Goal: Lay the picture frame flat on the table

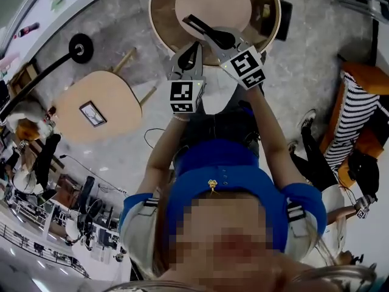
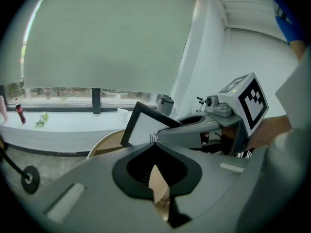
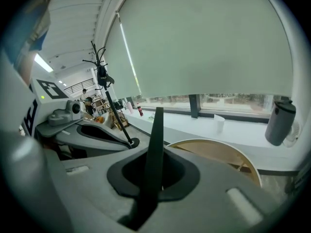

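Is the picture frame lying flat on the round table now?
No, the right gripper holds the picture frame by one edge, tilted in the air.

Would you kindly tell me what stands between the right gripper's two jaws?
The black rectangular picture frame, edge-on, clamped by the right gripper; the right gripper view shows it.

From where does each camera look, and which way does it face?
Head view: on the person's head, facing down at the round table; forearms, left gripper and right gripper show.
Left gripper view: on the left gripper, facing the window blind; its jaws pinch a tan piece.
Right gripper view: on the right gripper, facing that blind; its jaws clamp the picture frame.
Shared: both gripper views show the table and the other gripper.
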